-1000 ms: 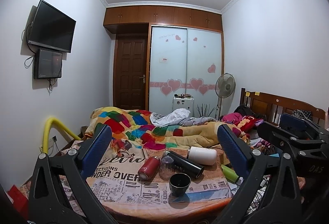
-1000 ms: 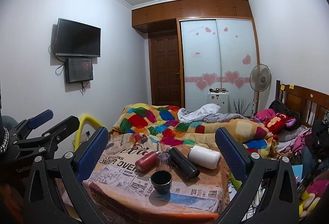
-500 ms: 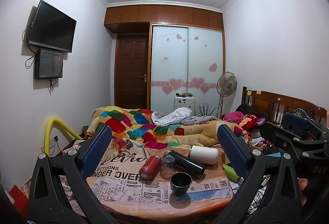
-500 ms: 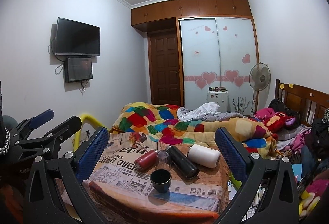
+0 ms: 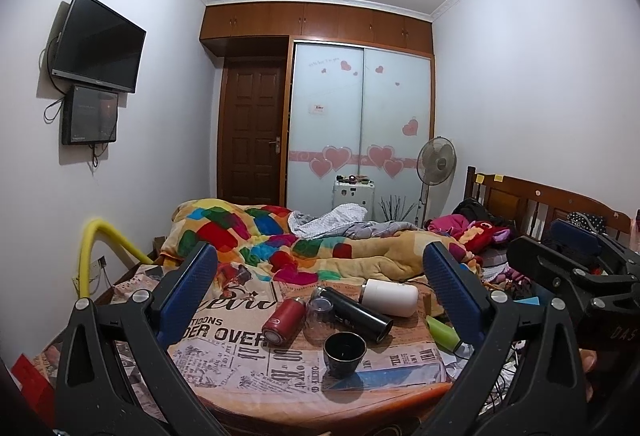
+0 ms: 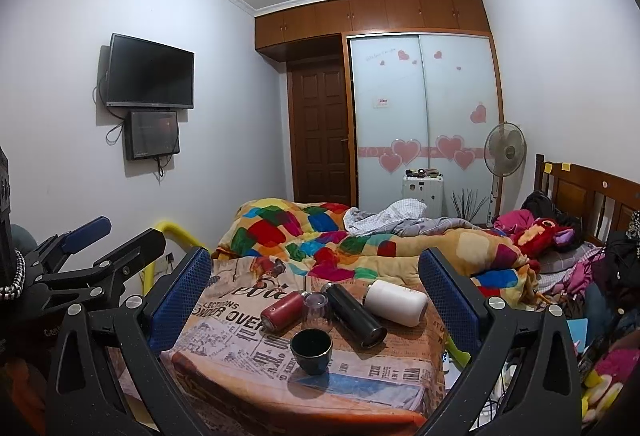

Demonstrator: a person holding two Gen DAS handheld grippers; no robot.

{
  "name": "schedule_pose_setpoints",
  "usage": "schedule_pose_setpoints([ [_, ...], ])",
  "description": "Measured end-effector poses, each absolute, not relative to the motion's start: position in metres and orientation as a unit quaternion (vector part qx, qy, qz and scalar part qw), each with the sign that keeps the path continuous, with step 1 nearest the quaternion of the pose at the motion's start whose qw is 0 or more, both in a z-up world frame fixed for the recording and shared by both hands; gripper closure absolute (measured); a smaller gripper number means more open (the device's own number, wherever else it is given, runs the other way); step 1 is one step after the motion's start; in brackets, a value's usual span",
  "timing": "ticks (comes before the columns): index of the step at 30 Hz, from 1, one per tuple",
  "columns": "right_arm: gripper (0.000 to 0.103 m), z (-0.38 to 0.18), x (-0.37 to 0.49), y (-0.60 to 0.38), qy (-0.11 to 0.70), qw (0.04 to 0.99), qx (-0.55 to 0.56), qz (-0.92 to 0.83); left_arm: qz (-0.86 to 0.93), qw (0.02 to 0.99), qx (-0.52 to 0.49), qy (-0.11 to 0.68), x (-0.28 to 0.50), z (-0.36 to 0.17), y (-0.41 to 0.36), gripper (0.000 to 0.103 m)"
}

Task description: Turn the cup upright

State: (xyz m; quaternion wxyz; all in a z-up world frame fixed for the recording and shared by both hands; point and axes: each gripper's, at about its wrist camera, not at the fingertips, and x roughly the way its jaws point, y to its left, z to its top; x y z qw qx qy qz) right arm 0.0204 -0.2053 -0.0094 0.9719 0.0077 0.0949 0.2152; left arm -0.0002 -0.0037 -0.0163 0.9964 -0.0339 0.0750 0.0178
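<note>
1. Two grippers are in my feeds, both held back from the table. I read the left gripper (image 5: 320, 300) with its blue-padded fingers (image 5: 188, 292) spread wide and nothing between them; the right gripper (image 6: 316, 296) stands equally wide and unloaded.
2. My largest reference is the multicoloured patchwork quilt (image 5: 256, 236) heaped on the bed behind the work surface.
3. The work surface is a low table draped in a newspaper-print cloth (image 5: 224, 340), visible in both wrist views.
4. A white cylindrical flask (image 5: 388, 296) lies on its side at the far right of the cloth.
5. A black cylindrical flask (image 5: 356, 312) lies on its side, angled, just beside the white one.
6. A red cylindrical flask (image 5: 282, 322) lies on its side to the left of the black one.
7. A clear glass cup (image 5: 318, 318) sits between the red and black flasks; I read its wider end as down on the cloth, but its transparency makes this uncertain.
8. A small dark glazed cup (image 5: 344, 352) stands upright, mouth up, nearest me and apart from the flasks.
9. A green object (image 5: 442, 332) lies at the table's right edge; I cannot identify it.
</note>
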Motion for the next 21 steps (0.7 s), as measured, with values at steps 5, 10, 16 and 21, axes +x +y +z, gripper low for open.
schedule_pose_setpoints([
  [5,0.0,-0.0089,0.0203,-0.2058,0.093,0.972,0.009,0.214,0.015,0.997,-0.029,0.074,-0.0001,-0.0149,-0.0047,0.0],
  [10,0.0,-0.0078,0.021,-0.2061,0.093,0.972,0.01,0.214,0.008,0.997,-0.025,0.072,-0.001,-0.0147,-0.0066,0.0],
  [16,0.0,-0.0062,0.0237,-0.2072,0.094,0.973,0.012,0.211,0.005,0.997,-0.018,0.071,-0.0004,-0.0135,-0.0082,0.0],
  [21,0.0,-0.0052,0.025,-0.2066,0.095,0.973,0.012,0.211,0.01,0.997,-0.022,0.072,0.0005,-0.0144,-0.0059,0.0],
])
